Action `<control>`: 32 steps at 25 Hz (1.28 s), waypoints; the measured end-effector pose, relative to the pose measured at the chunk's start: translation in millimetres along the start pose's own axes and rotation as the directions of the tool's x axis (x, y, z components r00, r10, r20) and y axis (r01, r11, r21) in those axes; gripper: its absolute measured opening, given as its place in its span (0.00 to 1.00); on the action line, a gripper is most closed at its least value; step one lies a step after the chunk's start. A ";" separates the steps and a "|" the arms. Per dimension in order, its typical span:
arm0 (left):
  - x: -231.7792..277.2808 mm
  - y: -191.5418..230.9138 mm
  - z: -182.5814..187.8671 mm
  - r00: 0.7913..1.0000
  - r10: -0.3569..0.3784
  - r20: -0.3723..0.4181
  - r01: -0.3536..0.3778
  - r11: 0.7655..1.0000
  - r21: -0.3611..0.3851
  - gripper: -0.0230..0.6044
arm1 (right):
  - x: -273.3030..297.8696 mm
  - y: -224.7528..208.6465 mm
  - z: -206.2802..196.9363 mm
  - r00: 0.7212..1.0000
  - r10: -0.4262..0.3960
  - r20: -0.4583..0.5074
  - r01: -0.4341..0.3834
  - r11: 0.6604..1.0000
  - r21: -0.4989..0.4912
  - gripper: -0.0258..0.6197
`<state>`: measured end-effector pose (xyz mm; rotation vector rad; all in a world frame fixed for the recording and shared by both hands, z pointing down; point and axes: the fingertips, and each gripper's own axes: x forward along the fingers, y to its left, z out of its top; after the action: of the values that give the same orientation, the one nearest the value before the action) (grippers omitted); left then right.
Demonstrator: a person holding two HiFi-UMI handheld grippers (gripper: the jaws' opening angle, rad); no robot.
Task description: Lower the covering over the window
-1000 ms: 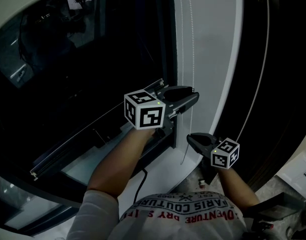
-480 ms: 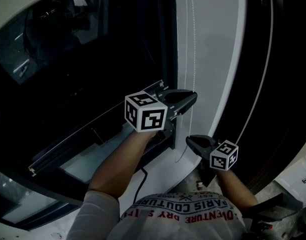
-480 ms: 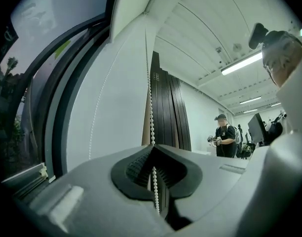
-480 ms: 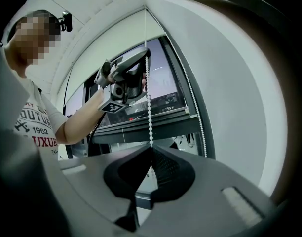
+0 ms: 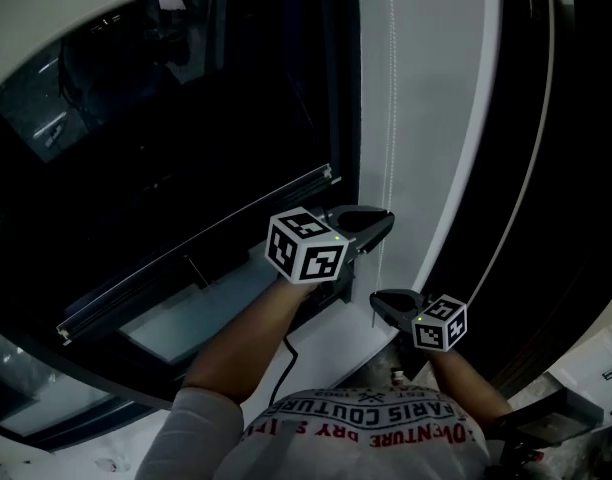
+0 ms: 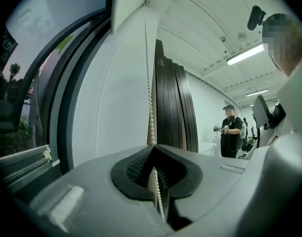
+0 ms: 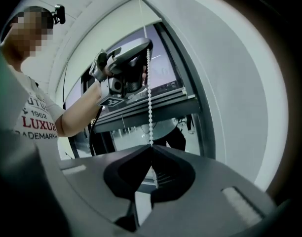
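Observation:
A white bead chain (image 5: 389, 118) hangs down the white wall strip (image 5: 431, 88) right of the dark window (image 5: 186, 118). My left gripper (image 5: 383, 224) is shut on this chain; in the left gripper view the beads (image 6: 150, 98) run down into the closed pads (image 6: 152, 149). Lower down, my right gripper (image 5: 379, 301) is shut on the same chain (image 7: 150, 98), which stretches taut up from its tips (image 7: 151, 147) to the left gripper (image 7: 129, 58). A dark rail with white end caps (image 5: 186, 253) crosses the window low down.
Tall black panels (image 5: 546, 168) stand right of the wall strip. A white sill (image 5: 336, 343) runs below the window, with a black cable (image 5: 286, 363) hanging by my left arm. Another person (image 6: 233, 130) stands far back in the room.
The left jaws stood apart around the chain a second ago and have closed on it. Both grippers have since sunk lower with the chain held.

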<state>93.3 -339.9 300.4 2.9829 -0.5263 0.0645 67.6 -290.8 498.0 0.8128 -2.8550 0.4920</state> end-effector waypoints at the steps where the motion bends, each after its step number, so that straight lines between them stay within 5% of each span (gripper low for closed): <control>1: 0.7 1.4 -10.0 1.000 0.008 -0.021 -0.008 1.000 0.003 0.04 | 2.6 -0.7 -9.4 1.000 -0.001 -0.027 0.001 1.000 0.002 0.05; 21: -2.0 16.1 -155.7 0.982 0.072 -0.174 -0.084 0.994 -0.063 0.05 | 18.3 -9.1 -144.7 0.947 -0.032 -0.319 0.047 0.998 0.039 0.05; 32: -7.2 8.6 -157.8 0.989 0.070 -0.130 -0.081 0.994 -0.078 0.05 | 3.7 -20.8 -119.7 0.959 -0.078 -0.271 0.092 0.995 0.037 0.13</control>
<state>80.0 -327.0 457.5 2.8541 -0.6104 0.2312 80.0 -268.0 616.8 0.8041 -2.5573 0.6130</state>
